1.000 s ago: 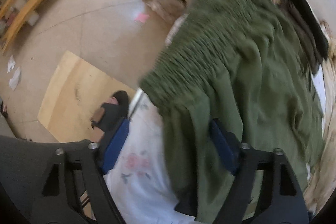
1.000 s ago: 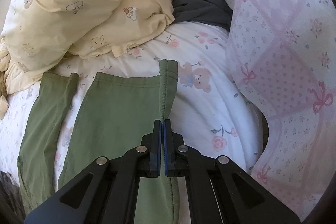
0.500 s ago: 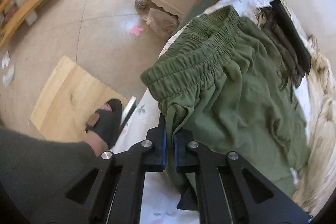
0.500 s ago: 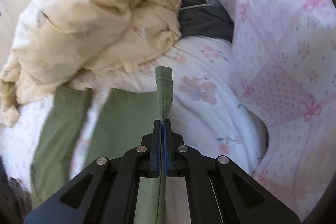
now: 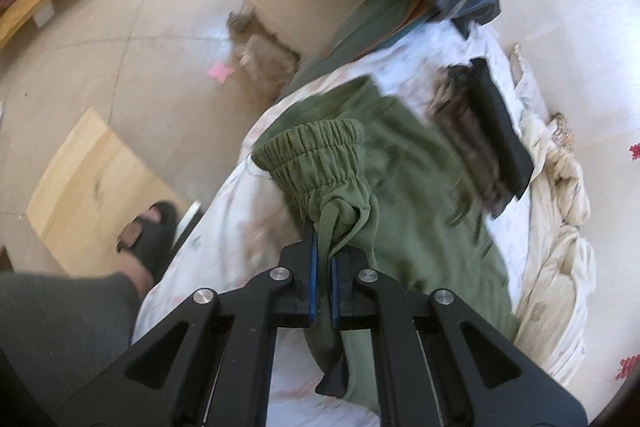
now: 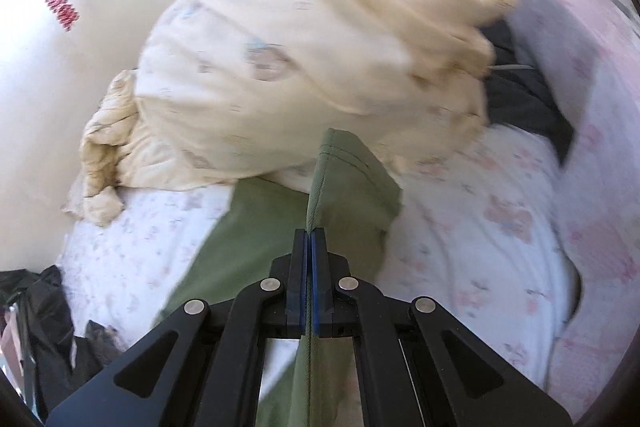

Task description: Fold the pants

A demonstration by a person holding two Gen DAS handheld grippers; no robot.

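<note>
1. Left-wrist view: the left tool (image 5: 324,259) is seen clenched on the green pants (image 5: 420,195) at the elastic waistband (image 5: 316,155), a bunch of gathered cloth and a loop of drawstring being pinched between the blue pads (image 5: 313,267). Its jaws have just been closing, and the waistband is now caught between them.
2. Right-wrist view: the right tool (image 6: 310,267) is seen clamped on a leg hem (image 6: 340,151) of the same pants, the seam edge standing up as a narrow ridge out of the closed jaws.
3. The pants are held at both ends, waistband in one tool and hem in the other, with the middle draped over the white flower-printed bed (image 6: 480,227). A cream quilt (image 6: 312,39) is heaped just beyond the hem, and a pile of dark clothes (image 5: 488,131) lies beside the green cloth.
4. The step in hand is judged to be the lift after the grasp: both ends are taken up so that the garment can be folded end to end. The fold itself is not yet made.
5. Next, the two held ends should be brought together and laid down evenly on a bare part of the bed, clear of the quilt and the dark pile. Both grips should be kept firm until the cloth lies flat, since the drawstring bunch may slip.
6. A person's sandalled foot (image 5: 150,231) is seen on the floor by the bed's edge.
</note>
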